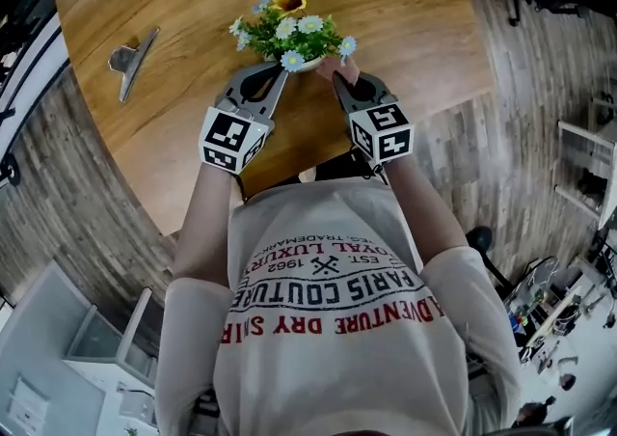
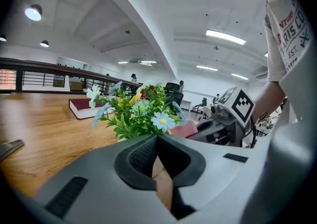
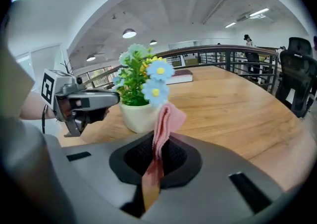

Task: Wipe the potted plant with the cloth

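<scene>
A small white pot (image 1: 307, 64) of green leaves with blue, white and yellow flowers (image 1: 289, 27) stands on the round wooden table (image 1: 145, 135). My right gripper (image 1: 342, 79) is shut on a pink cloth (image 1: 339, 65), which stands up from the jaws just right of the pot. In the right gripper view the cloth (image 3: 166, 119) rises in front of the pot (image 3: 137, 117). My left gripper (image 1: 282, 73) is shut, its tip at the pot's left side; whether it touches I cannot tell. The plant (image 2: 141, 114) fills the left gripper view, with the cloth (image 2: 184, 130) beside it.
A metal clip (image 1: 130, 60) lies on the table to the left. A dark red book (image 2: 81, 108) sits at the far side behind the plant. The table's near edge runs just under my hands, with plank floor to the right.
</scene>
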Demonstrator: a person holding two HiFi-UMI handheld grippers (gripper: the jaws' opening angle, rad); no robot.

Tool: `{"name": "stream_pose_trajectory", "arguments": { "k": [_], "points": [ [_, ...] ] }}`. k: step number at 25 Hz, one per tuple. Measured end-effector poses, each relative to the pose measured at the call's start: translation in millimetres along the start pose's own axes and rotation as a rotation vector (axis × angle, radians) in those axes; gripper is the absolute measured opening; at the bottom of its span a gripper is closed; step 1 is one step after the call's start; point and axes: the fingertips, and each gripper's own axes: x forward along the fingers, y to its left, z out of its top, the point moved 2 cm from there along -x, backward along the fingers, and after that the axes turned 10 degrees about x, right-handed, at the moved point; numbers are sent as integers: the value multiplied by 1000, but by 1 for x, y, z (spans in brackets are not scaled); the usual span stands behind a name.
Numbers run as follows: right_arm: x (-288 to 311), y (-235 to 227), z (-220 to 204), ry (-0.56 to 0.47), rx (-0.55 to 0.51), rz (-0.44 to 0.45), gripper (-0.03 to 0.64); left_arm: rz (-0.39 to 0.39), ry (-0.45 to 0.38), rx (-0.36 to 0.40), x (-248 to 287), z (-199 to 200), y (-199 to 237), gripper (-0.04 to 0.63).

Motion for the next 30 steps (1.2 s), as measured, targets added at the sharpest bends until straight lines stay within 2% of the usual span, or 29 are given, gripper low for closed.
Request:
{"name": "stream_pose_trajectory", "arguments": {
  "k": [3,5,9,14,17,20,26,30],
  "points": [
    [-5,-26,7,20,-45,-7,35,64,18,-21,1,-1,2,15],
    [-4,-41,17,38,-111,8,35,112,33,-45,1,-3,3,15],
    [17,-58,48,77,-276,97,35,237,31,-120,-1,-5,5,15],
    [52,-49,78,155,-510,306,35,365,16,-190,-1,-5,5,15],
    [66,-31,87,224,-665,462,35,424,24,-201,-1,-4,4,15],
    [83,-19,91,280,-804,580,35,476,32,-222,-1,-4,6,15],
    [103,4,97,354,-955,757,35,540,41,-272,-1,-7,8,15],
    [109,15,95,400,-1052,855,35,561,75,-253,-1,-6,8,15]
  ]
}}
